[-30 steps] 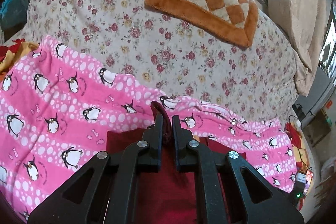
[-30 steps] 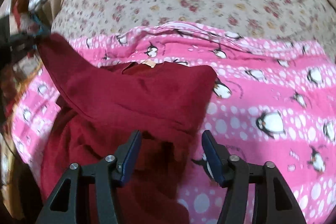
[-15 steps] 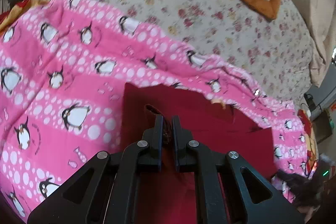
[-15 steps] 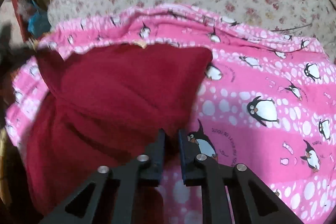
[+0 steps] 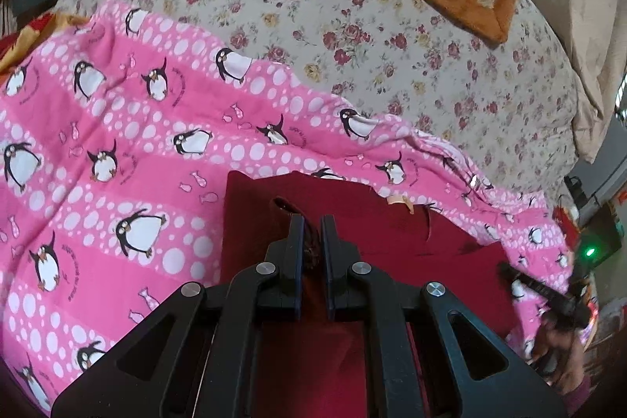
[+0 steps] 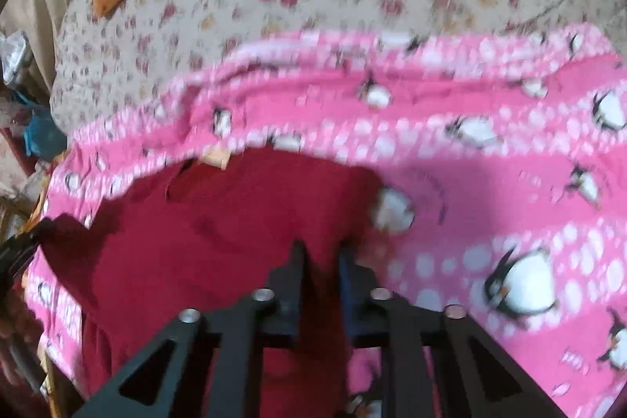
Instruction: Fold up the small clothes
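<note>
With your left gripper [image 5: 311, 234] and right gripper [image 6: 321, 257] each clamped on an edge of the dark red fleece garment [image 5: 392, 245] lying on the pink penguin-print blanket [image 5: 117, 128], you're mid-fold; next, carry both edges toward twelve o'clock evenly.

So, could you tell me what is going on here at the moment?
A person with a handheld gripper in each hand is folding a dark red garment on a pink penguin blanket spread over a floral bed. The left gripper is shut on a bunched bit of the garment. The right gripper is shut on its edge, though that view is blurred.
</note>
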`<control>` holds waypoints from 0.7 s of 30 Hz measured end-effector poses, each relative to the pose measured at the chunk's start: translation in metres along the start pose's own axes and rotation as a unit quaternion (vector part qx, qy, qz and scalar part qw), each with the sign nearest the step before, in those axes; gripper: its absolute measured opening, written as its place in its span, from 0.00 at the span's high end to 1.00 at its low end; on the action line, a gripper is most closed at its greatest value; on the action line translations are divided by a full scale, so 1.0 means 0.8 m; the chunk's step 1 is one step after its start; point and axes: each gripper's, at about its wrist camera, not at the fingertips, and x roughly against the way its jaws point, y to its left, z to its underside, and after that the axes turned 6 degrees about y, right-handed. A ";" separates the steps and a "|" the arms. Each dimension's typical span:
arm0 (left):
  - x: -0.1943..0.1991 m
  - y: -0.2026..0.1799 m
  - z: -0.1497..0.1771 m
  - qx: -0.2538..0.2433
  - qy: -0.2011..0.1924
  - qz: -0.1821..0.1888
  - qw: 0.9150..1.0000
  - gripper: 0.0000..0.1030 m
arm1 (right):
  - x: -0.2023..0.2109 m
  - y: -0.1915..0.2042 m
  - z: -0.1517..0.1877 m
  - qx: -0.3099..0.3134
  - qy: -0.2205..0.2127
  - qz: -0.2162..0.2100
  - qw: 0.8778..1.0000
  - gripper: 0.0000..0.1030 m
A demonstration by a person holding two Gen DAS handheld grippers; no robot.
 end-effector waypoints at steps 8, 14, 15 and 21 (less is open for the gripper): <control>-0.068 0.033 0.031 0.028 0.061 -0.041 0.997 0.93 | -0.006 -0.035 0.001 -0.008 0.003 0.078 0.997 0.94; -0.064 0.035 0.034 0.028 0.064 -0.040 0.997 0.93 | 0.043 -0.014 0.024 0.017 -0.010 0.043 0.999 0.94; -0.065 0.035 0.035 0.028 0.064 -0.042 0.997 0.92 | 0.044 0.002 0.034 0.041 0.001 0.033 0.999 0.94; -0.062 0.032 0.041 0.018 0.075 -0.051 0.996 0.85 | 0.018 0.019 0.074 0.083 0.049 0.032 0.995 0.94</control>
